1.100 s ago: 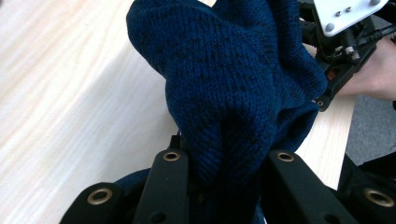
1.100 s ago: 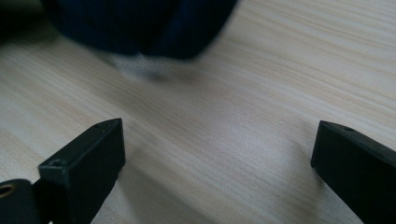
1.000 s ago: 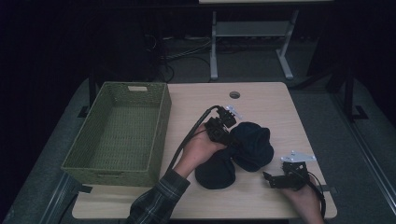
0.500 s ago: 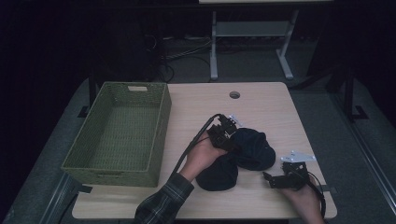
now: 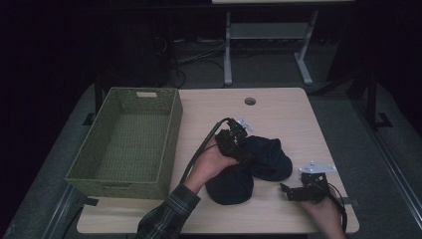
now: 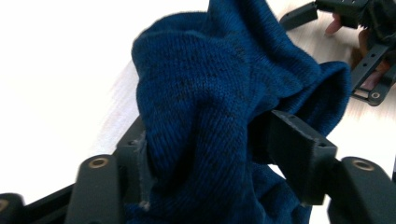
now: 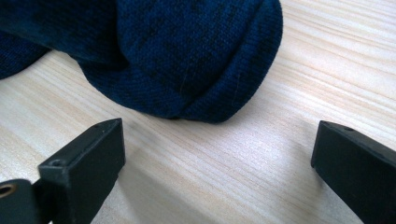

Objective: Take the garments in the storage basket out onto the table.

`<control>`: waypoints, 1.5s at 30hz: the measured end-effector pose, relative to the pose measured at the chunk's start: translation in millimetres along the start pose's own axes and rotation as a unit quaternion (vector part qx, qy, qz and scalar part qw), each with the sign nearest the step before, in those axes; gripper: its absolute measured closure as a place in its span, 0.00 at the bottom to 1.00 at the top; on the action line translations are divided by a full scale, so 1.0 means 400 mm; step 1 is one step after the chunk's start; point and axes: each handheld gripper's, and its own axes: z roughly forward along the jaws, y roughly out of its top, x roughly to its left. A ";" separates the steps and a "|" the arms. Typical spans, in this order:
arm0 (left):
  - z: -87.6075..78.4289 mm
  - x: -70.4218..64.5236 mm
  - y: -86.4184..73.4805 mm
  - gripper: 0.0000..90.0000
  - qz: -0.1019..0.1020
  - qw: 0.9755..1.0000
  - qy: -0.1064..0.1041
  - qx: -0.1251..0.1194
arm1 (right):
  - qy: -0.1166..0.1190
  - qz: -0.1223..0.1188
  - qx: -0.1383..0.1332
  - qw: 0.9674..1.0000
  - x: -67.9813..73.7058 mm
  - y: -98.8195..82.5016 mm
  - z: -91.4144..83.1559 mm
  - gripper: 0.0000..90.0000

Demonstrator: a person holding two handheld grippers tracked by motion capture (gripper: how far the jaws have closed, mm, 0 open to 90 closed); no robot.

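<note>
A dark blue knitted cloth (image 5: 266, 159) lies bunched on the wooden table (image 5: 278, 109), right of centre. My left gripper (image 5: 245, 153) rests on its left part, with a hand behind it. In the left gripper view a raised fold of the cloth (image 6: 224, 60) stands between the wide-apart jaws of the left gripper (image 6: 212, 140). These jaws have just been opening and no longer pinch the fold. My right gripper (image 5: 287, 191) lies near the table's front right edge. It (image 7: 219, 140) is open over bare wood, just short of the cloth's rounded edge (image 7: 187, 51).
A green woven basket (image 5: 171, 134) stands along the table's left side. A round cable hole (image 5: 250, 101) sits near the far edge. The right gripper's frame (image 6: 359, 28) shows at the top right of the left gripper view.
The left hand and its gripper have shifted slightly toward the near edge over the cloth. The right gripper has stayed in place.
</note>
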 end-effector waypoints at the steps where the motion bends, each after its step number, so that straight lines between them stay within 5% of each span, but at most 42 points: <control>1: -0.009 0.000 -0.001 0.37 0.002 1.000 0.004 -0.002 | 0.000 0.000 0.000 1.000 0.000 0.000 0.000 0.03; 12: -0.097 0.003 -0.031 0.35 0.004 0.999 0.029 -0.028 | 0.000 0.001 0.000 1.000 0.000 0.000 0.000 0.03; 21: -0.130 0.003 -0.090 0.73 -0.010 0.999 0.012 -0.038 | 0.000 0.000 0.000 1.000 0.000 0.000 0.000 0.03; 28: -0.112 -0.018 -0.153 0.99 -0.010 1.000 -0.005 -0.022 | 0.000 0.001 0.000 1.000 0.000 0.000 0.000 0.03; 41: -0.049 -0.045 -0.281 1.00 -0.017 1.000 -0.005 0.005 | -0.001 0.001 0.000 1.000 0.000 0.000 0.000 0.03; 45: -0.031 -0.050 -0.320 1.00 -0.034 0.999 -0.009 0.005 | -0.001 0.001 0.000 1.000 0.000 0.000 0.000 0.03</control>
